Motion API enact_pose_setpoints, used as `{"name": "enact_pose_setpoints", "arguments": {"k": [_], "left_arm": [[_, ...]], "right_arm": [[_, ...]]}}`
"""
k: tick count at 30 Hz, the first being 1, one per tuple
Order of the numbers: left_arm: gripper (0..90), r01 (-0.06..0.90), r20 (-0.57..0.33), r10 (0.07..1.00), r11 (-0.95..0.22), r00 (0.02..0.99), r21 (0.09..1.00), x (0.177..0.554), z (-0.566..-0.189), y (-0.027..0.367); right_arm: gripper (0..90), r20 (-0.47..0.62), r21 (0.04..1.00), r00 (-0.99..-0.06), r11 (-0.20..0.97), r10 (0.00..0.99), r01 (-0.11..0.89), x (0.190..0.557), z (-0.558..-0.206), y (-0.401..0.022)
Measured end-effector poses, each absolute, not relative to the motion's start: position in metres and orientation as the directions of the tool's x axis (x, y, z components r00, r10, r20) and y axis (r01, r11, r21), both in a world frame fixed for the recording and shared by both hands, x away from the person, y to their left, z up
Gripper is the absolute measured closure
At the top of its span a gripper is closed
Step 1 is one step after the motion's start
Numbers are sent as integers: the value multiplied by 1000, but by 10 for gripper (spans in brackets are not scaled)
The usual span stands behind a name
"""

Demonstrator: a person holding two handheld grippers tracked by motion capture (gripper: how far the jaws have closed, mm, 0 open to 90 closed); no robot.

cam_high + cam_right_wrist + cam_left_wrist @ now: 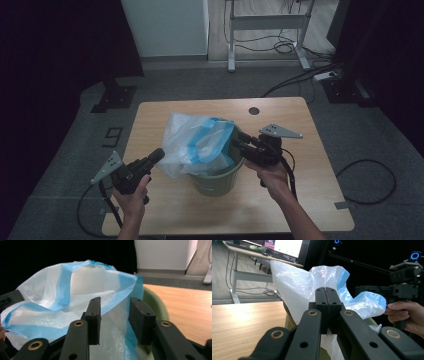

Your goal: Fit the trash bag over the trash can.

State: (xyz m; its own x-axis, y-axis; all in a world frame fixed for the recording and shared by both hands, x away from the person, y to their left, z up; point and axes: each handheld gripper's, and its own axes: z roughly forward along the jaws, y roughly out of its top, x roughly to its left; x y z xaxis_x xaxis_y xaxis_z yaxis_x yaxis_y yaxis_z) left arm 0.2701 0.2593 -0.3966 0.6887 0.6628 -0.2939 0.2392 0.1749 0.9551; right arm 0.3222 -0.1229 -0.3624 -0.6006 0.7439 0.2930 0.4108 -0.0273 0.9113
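A green bin (216, 181) stands in the middle of the wooden table (165, 210). A translucent white plastic bag (200, 142) with a blue rim billows out of its top. My left gripper (159, 154) is at the bag's left side. In the left gripper view its jaws (327, 293) are pressed together, with a fold of the bag (294, 282) pinched and hanging below them. My right gripper (237, 137) is at the bag's right edge above the bin's rim. Its jaws (115, 306) stand apart with the blue rim of the bag (50, 310) between them, not pressed.
A round hole (254, 110) marks the table's far side. Beyond the table stand a white cabinet (165, 27) and a desk frame (267, 22), with cables on the floor. A lit monitor (284, 246) sits on a desk behind the bag.
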Motion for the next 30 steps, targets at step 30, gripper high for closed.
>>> {"name": "enact_pose_setpoints", "arguments": {"k": [30], "left_arm": [[900,241,-314,650,203,692,949,273,-403,263]], "right_arm": [[891,370,863,-600,-23,710,505,343,-363,-82]]}}
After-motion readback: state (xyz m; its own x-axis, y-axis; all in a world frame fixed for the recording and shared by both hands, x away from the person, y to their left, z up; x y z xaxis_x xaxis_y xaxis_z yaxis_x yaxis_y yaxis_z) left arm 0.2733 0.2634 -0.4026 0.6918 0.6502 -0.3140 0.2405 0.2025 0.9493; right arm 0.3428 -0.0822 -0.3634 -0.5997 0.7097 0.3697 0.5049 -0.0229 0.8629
